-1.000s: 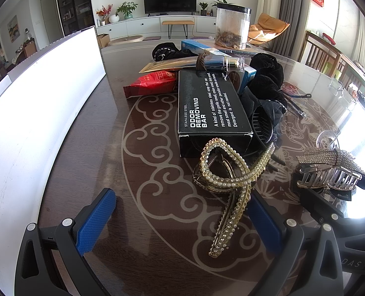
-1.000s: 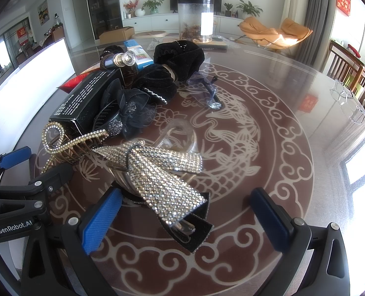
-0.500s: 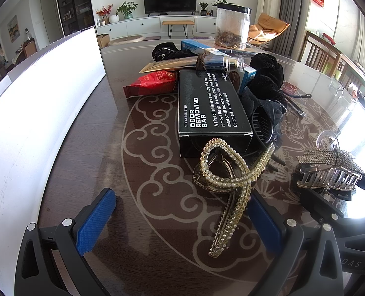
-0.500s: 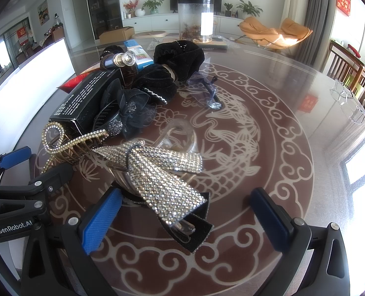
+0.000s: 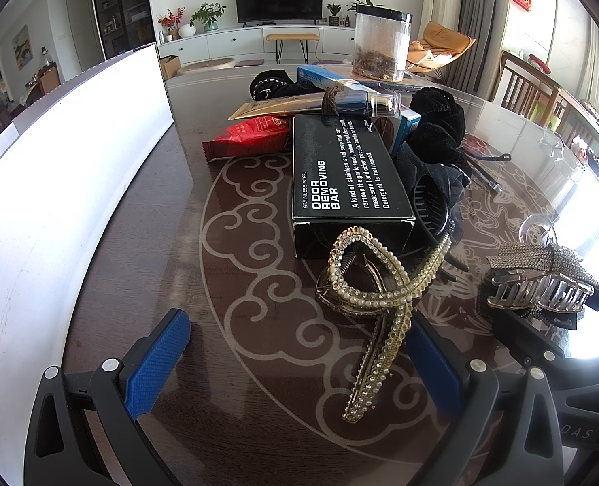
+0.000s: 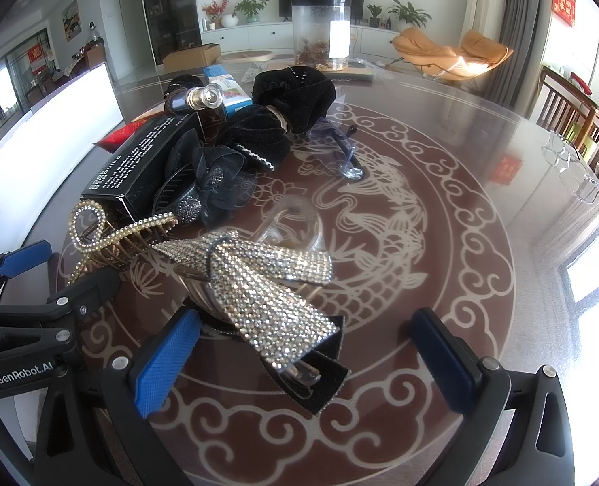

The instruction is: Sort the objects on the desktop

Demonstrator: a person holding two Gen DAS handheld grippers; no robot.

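Nothing moved | left claw point(image 5: 299, 360) spread by pearl clip point(image 5: 374, 303) | right claw point(image 6: 307, 358) spread around rhinestone bow clip point(image 6: 259, 283)

Black box point(image 5: 348, 174), red packet point(image 5: 251, 137)

A home living and dining room

A wall-mounted television point(image 5: 279, 0) sits at top centre above a long white cabinet point(image 5: 259, 42) with potted plants point(image 5: 207, 14); an orange lounge chair point(image 6: 449, 54) stands at upper right by grey curtains point(image 6: 514, 28), wooden dining chairs point(image 5: 530, 93) at the right edge, around a glass-topped patterned table point(image 6: 441, 210).
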